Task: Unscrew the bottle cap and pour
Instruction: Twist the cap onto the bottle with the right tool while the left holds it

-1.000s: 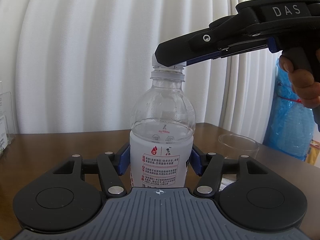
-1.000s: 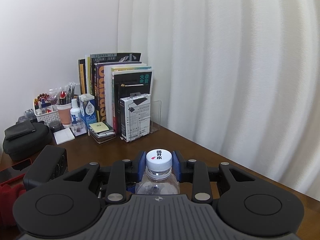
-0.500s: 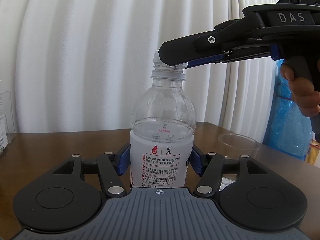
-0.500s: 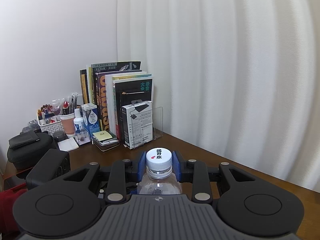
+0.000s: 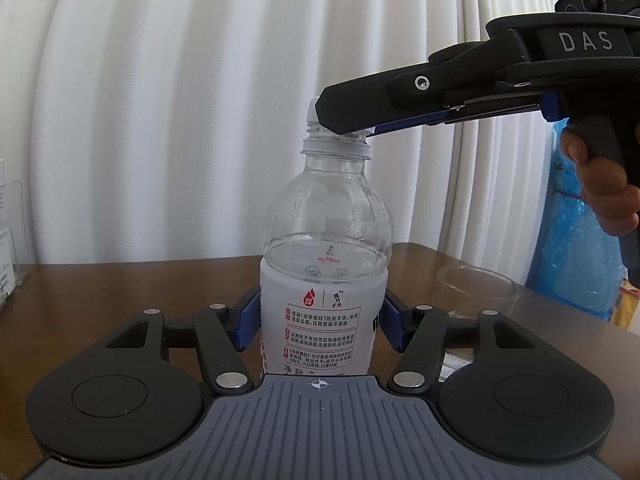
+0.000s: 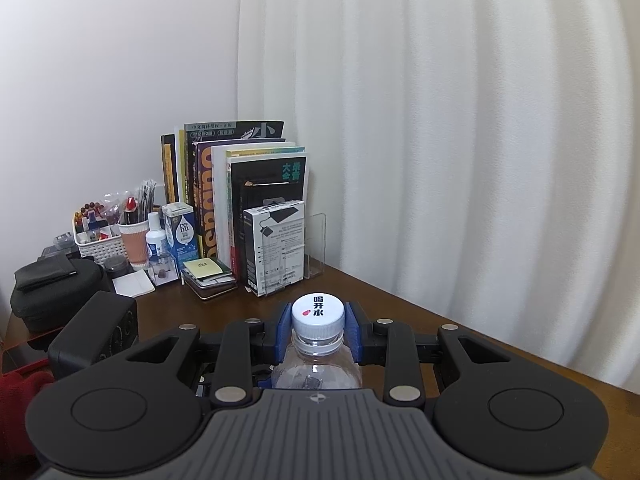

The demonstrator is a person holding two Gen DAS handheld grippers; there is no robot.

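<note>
bottle (image 5: 324, 280) upright on desk (image 5: 120, 288) | left hand-held gripper (image 5: 320, 320) clamped on its labelled body | right hand-held gripper (image 6: 318, 330) clamped on white cap (image 6: 318, 312) — cap at neck | empty glass (image 5: 476, 292) just right of bottle

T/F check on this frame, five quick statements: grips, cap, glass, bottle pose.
1. The left gripper is shut on the bottle. True.
2. The right gripper hangs open above the cap. False: its blue pads clamp the cap from both sides.
3. The cap lies on the table. False: it sits at the bottle's neck, in the right gripper.
4. A clear glass stands on the table beside the bottle. True.
5. The bottle is tipped over the glass. False: it stands upright.
</note>
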